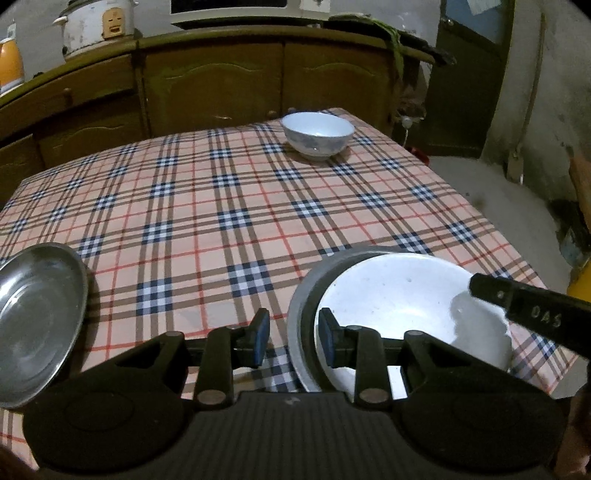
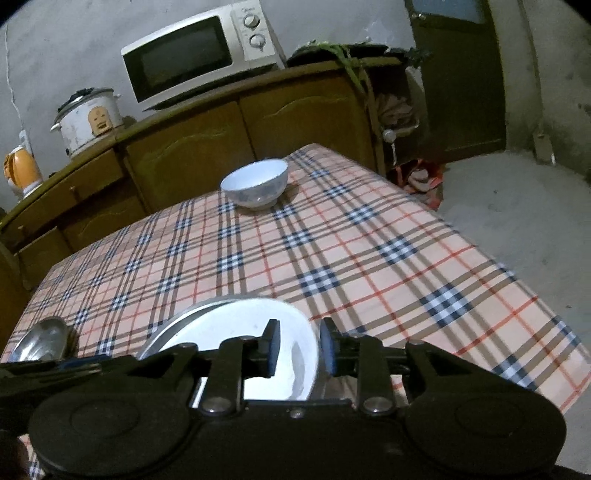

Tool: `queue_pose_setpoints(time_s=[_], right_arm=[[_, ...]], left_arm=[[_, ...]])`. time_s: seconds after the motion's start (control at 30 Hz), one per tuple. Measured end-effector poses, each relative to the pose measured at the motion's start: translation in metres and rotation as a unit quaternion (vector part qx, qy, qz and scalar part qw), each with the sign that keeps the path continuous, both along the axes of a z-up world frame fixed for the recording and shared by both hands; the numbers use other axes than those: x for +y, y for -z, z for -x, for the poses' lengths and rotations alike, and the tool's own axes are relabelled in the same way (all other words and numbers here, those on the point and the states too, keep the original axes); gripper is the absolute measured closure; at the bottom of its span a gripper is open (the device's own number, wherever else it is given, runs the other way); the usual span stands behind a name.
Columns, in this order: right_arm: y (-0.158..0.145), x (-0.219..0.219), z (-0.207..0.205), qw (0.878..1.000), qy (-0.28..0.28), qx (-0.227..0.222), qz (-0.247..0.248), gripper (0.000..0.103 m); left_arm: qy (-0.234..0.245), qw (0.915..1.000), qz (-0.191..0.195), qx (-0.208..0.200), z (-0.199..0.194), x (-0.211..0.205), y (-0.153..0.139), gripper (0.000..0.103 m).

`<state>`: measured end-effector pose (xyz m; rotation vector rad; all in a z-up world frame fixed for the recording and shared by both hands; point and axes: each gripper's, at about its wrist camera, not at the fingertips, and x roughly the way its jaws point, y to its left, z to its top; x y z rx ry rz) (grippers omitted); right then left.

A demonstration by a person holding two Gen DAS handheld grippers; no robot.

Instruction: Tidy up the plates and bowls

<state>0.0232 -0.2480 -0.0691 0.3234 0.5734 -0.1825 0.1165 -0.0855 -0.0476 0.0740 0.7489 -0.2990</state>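
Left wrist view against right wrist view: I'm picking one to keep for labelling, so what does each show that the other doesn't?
Only the left wrist view shows the steel plate almost whole, and the right gripper's finger over the white plate. Only the right wrist view shows the whole microwave and the orange kettle. Both share the checked tablecloth, the white bowl at the far side, the rice cooker, the cabinet, and the white plate resting in a grey one.

Wht plate [image 1: 399, 295] nested in steel plate [image 1: 301, 314].
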Motion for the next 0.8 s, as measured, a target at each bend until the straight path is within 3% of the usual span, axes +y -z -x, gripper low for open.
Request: queue_pose_setpoints(time_s=[0.37,0.6,0.8], right_arm=[[-0.003,-0.006,0.006,0.998,0.043,0.014,0.042,0.071],[0.011,0.003,-0.003,0.997,0.026,0.053,0.056,0.071],[0.008,0.007,-0.001,0.997,0.025,0.043,0.06,0.071]], left_arm=[[-0.012,0.9999,0.01,0.0,0.005,0.013,-0.004,0.071],[-0.015,0.9998,0.013,-0.003,0.008,0.017,-0.006,0.07],[-0.017,0.9998,0.014,-0.002,0.008,0.018,-0.007,0.069]])
